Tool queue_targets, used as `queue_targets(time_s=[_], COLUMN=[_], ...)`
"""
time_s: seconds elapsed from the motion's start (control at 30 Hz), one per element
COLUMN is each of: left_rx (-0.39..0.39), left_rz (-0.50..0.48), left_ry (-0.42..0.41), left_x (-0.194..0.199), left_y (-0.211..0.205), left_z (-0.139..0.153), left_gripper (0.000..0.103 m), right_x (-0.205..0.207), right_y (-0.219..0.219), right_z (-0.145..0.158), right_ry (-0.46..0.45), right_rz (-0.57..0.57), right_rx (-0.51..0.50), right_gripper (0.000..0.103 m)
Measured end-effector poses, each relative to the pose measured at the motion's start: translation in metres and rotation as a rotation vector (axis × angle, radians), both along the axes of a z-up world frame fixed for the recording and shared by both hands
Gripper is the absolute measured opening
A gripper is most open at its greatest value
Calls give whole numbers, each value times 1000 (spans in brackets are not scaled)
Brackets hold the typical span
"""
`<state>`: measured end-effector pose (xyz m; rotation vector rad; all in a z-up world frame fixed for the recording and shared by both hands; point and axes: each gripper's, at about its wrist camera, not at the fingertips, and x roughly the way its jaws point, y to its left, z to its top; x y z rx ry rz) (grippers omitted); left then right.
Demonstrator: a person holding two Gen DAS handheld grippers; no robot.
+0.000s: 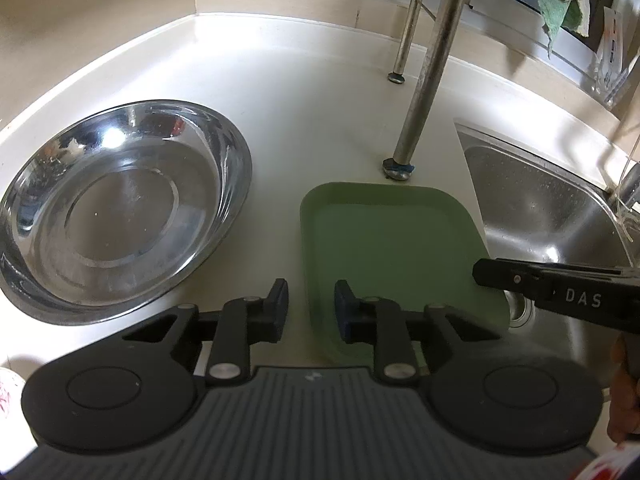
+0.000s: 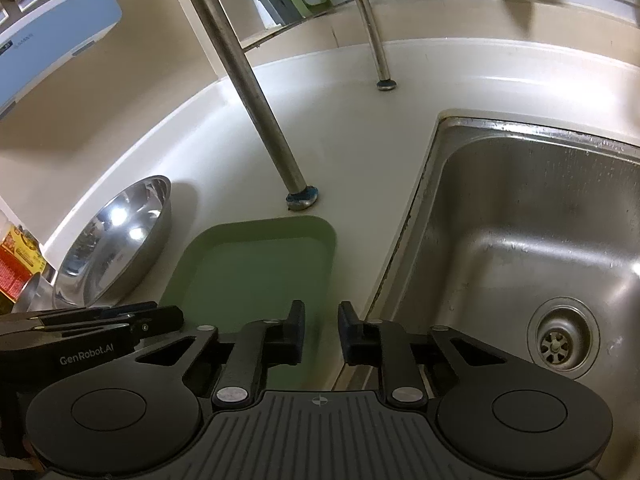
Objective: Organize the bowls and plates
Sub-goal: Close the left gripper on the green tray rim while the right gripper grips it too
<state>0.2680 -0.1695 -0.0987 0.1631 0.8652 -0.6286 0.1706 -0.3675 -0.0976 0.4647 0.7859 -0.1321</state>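
A green rectangular plate (image 1: 392, 248) lies flat on the white counter between a steel bowl (image 1: 116, 208) and the sink. My left gripper (image 1: 311, 308) is open, straddling the plate's left rim near its front corner, its jaws not closed on it. My right gripper (image 2: 321, 332) is open over the plate's right rim (image 2: 260, 276), next to the sink edge. The steel bowl also shows in the right wrist view (image 2: 116, 244). Each gripper appears in the other's view, the right (image 1: 560, 288) and the left (image 2: 88, 324).
A steel sink (image 2: 532, 248) with a drain (image 2: 560, 340) lies to the right. Two metal rack legs (image 1: 432, 80) stand on the counter behind the plate. A wall corner bounds the back left. Red and yellow packaging (image 2: 16, 268) sits far left.
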Motion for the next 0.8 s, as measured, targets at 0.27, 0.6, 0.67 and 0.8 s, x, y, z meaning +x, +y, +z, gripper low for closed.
queue_targets(time_s=[0.27, 0.6, 0.67, 0.8], left_rx=[10, 4, -5, -13], left_rz=[-23, -19, -10, 25], left_ry=[-21, -67, -77, -106], left_x=[0, -6, -5, -3], left_y=[-5, 2, 6, 16], left_z=[-1, 12, 18, 31], left_gripper=[10, 9, 9, 9], right_x=[1, 0, 2, 12], right_y=[0, 3, 4, 11], right_z=[-1, 15, 21, 35], right_ry=[0, -39, -52, -76], right_rz=[0, 20, 29, 66], right_rx=[1, -11, -8, -8], right_gripper=[5, 5, 5, 4])
